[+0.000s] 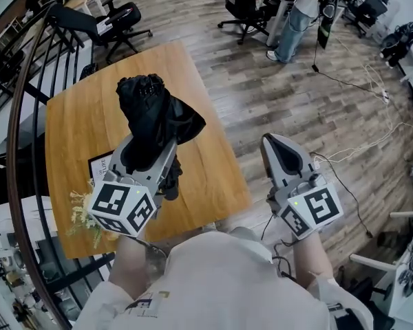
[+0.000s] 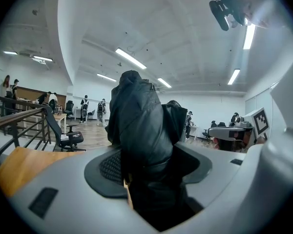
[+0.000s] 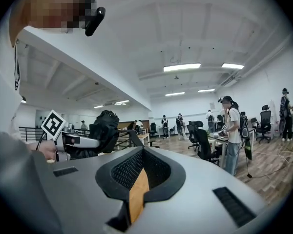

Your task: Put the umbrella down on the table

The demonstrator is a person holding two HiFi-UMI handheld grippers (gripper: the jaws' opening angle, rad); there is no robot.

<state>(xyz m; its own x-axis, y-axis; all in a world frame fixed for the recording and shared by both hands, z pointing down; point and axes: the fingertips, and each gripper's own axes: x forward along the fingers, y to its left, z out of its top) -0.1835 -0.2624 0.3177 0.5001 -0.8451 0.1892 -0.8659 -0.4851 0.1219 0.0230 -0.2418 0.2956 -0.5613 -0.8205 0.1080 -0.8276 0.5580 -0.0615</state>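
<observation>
Head view: left gripper [image 1: 149, 158] is hovering over the table's [image 1: 76, 122] near edge.
Left fingers: gripping black folded umbrella [image 1: 155, 112].
Right gripper [image 1: 279, 143]: fingers sitting closed, empty, beyond the table's right edge.

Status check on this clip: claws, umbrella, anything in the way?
Left claw shut on umbrella, over table. Right claw shut, empty. Flowers at near edge.

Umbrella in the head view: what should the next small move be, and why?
Probably lower the left gripper toward the table: its jaws grip the folded black umbrella, which appears held above the wooden top, not resting on it.
</observation>
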